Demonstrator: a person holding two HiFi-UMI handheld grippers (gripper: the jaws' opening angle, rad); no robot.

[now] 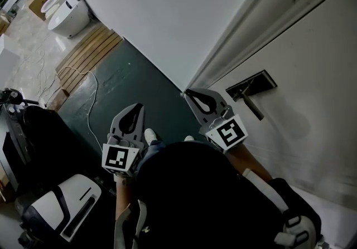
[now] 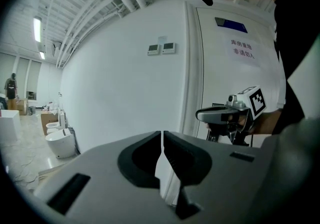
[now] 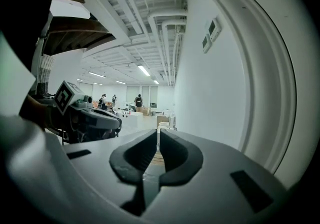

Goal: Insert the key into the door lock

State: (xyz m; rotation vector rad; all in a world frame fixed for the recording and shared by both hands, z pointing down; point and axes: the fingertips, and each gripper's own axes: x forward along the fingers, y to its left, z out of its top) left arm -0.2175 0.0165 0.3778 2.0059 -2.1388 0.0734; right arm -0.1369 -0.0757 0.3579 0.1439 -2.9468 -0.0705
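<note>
The white door (image 1: pixel 312 92) is at the right of the head view. It carries a dark lock plate (image 1: pixel 252 83) with a lever handle (image 1: pixel 252 106). No key shows in any view. My right gripper (image 1: pixel 187 93) hangs just left of the lock plate by the door frame, jaws shut with nothing visible between them (image 3: pixel 157 131). Further left, my left gripper (image 1: pixel 137 106) is held over the dark floor, also shut and empty (image 2: pixel 162 133). The left gripper view shows the right gripper (image 2: pixel 227 114) in front of the door (image 2: pixel 235 77).
A dark mat (image 1: pixel 128 83) lies before the wall, with a white cable (image 1: pixel 92 100) across it and wooden slats (image 1: pixel 89 53) beyond. White toilets (image 1: pixel 70 16) stand far left. A black and white machine (image 1: pixel 61 203) sits by the person's legs. People (image 3: pixel 138 100) stand far off.
</note>
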